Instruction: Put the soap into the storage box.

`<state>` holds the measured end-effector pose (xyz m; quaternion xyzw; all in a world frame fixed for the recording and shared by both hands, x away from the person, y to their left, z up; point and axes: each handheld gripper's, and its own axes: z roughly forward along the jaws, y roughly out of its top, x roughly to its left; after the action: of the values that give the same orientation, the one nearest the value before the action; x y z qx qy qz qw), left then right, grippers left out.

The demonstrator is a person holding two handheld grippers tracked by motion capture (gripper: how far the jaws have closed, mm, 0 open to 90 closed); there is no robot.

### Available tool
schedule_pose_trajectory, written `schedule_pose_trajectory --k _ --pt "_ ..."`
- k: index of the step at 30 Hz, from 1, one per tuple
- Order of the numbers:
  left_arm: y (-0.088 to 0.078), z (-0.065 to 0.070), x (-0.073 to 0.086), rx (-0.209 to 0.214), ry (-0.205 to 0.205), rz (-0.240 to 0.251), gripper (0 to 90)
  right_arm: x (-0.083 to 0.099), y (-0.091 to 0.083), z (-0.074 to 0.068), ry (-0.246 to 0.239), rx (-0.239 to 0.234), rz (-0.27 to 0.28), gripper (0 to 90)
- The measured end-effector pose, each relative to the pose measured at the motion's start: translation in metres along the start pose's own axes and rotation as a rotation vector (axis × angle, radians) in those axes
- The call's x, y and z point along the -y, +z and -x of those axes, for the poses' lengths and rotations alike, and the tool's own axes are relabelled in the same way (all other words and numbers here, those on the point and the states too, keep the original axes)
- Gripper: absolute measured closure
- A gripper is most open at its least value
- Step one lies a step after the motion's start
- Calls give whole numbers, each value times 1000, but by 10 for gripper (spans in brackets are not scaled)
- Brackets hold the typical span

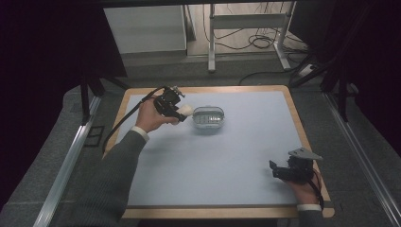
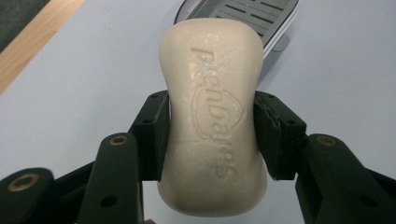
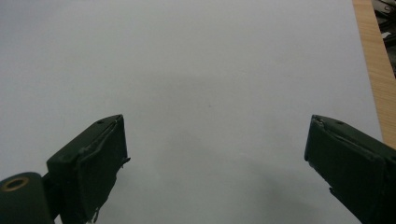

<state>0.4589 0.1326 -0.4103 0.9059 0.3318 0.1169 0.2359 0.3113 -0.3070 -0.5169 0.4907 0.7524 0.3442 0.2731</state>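
Left tool clamped on soap; right tool apart, idle. Carry soap level, centre it over dish, then release.

A pale blue mat is laid over a wood-edged counter. Toward the far left of the mat, the left claw is held in a hand with a grey sleeve, and a cream bar of soap is clamped at its tip. A black cable is trailed from it over the counter's left edge. Just beside the soap, to its right, a clear oval soap dish with a slatted insert is set on the mat. Near the front right corner, well apart from the dish, the right claw is rested low over the mat, topped by a grey three-cornered plate; its jaw spacing cannot be made out here.
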Motion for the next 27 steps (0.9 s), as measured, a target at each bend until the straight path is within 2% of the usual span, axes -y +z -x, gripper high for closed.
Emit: schedule_pose_trajectory --k 7,14,18,23,27 --pt "3 5 -15 14 29 6 494 0 1 0 -2 1 -3 54" --pt "4 13 -30 5 60 4 494 1 1 1 -1 2 -4 55" --pt "8 15 -35 24 69 13 494 1 2 1 -1 3 -6 54" --pt "17 15 -38 24 75 1 494 1 2 1 -5 4 -8 54" --pt "23 15 -42 40 85 6 494 1 3 0 -9 6 -13 54"
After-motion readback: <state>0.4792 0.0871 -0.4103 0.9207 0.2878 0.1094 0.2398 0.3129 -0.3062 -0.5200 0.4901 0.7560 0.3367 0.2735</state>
